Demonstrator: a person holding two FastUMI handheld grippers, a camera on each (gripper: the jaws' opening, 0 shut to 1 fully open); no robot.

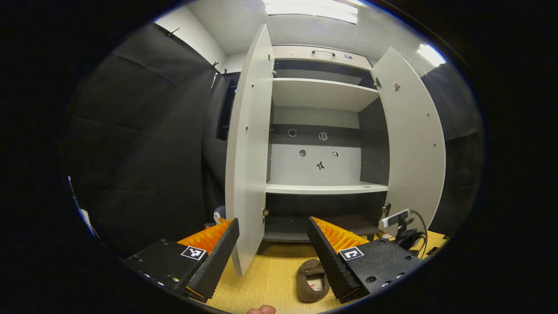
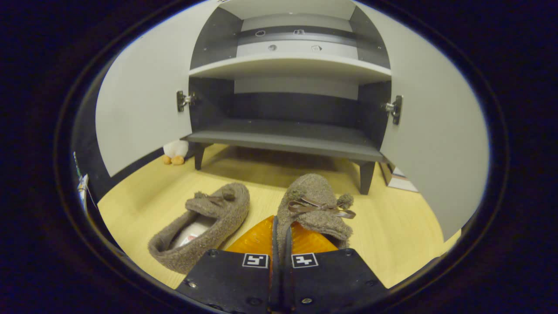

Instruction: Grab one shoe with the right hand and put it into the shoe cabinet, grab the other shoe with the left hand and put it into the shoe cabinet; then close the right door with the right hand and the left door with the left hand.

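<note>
**Right gripper clamped on one slipper, the other on the floor**

Two fuzzy brown slip-on shoes lie on the pale wooden floor (image 2: 392, 226) before the white shoe cabinet (image 2: 287, 65). The right-hand shoe (image 2: 316, 207) carries a thin brown ribbon bow and pompoms; its heel edge is pinched between the fingers of the right gripper (image 2: 279, 231), which are closed nearly together, hiding the heel. The left-hand shoe (image 2: 205, 226) lies apart, just left of that gripper, a white insole showing. Both cabinet doors stand open. In the left gripper view, the left gripper (image 1: 274, 235) hangs spread wide and empty, a shoe (image 1: 311, 279) partly hidden behind its right finger.
</note>
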